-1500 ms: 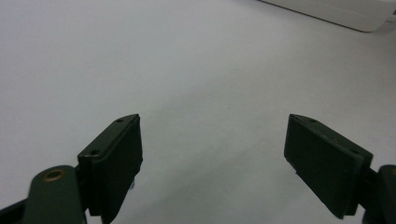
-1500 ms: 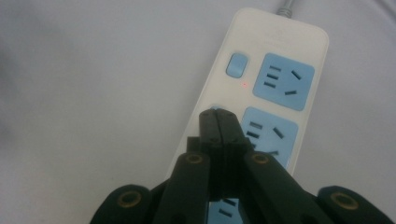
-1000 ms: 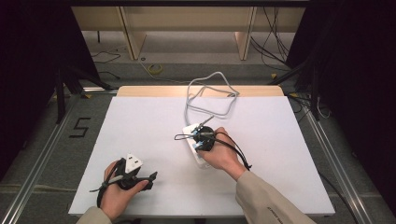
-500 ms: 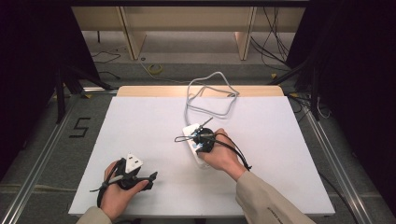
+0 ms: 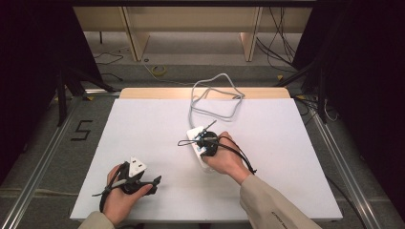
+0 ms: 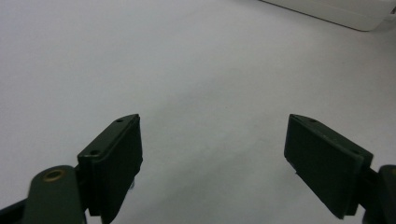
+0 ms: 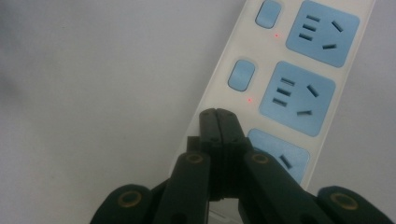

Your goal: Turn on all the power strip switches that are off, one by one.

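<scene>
The power strip (image 5: pixel 200 148) lies flat on the white worktop (image 5: pixel 143 129) a little right of centre in the high view, its grey cord (image 5: pixel 215 95) looping toward the upper middle of the frame. In the right gripper view it runs from the bottom centre to the upper right: a white hard-plastic bar with blue sockets (image 7: pixel 296 98) and small blue rocker switches (image 7: pixel 241 74), each with a tiny red lamp beside it.

The right tongs (image 7: pixel 218 116) are fully closed, pads together with nothing between them, their tip resting over the strip's edge just below the second switch, likely set to press a switch rather than grasp.

The left tongs (image 6: pixel 212 154) stand wide open and empty above bare worktop at the lower left of the high view, well apart from the strip.

The strip looks rigid, light and smooth, so it will probably slide under a sideways push. A press should come straight down on a rocker. To hold it, grip across the narrow white body, clear of the sockets; the stiff cord may tug it.
</scene>
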Demonstrator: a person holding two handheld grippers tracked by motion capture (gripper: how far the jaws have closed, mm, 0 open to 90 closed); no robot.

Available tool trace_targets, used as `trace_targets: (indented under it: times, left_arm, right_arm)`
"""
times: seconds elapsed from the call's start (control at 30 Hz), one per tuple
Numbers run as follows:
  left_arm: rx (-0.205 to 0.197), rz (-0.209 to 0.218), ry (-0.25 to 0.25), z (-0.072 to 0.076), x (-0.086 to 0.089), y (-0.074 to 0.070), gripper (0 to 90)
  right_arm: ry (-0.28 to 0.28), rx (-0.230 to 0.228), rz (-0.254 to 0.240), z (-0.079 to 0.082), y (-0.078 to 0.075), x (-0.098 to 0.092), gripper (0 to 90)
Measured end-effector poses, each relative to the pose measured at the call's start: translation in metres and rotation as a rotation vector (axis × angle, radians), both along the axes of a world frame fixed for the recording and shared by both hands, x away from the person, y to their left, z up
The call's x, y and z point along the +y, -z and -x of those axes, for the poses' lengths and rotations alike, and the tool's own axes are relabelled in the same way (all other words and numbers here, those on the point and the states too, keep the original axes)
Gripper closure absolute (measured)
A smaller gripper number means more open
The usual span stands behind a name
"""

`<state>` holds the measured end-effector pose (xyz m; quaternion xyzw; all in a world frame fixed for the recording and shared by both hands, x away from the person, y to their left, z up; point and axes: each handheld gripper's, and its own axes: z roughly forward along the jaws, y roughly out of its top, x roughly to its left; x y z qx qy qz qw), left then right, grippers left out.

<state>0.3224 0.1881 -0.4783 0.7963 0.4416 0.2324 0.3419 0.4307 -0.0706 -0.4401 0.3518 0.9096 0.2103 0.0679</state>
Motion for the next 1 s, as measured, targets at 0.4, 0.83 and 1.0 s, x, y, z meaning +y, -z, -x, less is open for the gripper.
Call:
trace_targets:
  times: [0.4,0.83,1.0]
  left_arm:
    - [0.001,0.001,-0.001,0.000,0.000,0.000,19.2]
    - [0.003,0.004,0.000,-0.001,0.000,0.001,19.2]
    - [0.003,0.002,0.002,0.000,0.000,0.001,19.2]
  right_arm:
    - [-0.010,-0.022,0.003,0.002,0.000,0.000,90.0]
    - [-0.017,-0.078,-0.049,0.005,-0.003,-0.009,90.0]
    - [-0.015,-0.093,-0.070,0.004,-0.007,-0.015,90.0]
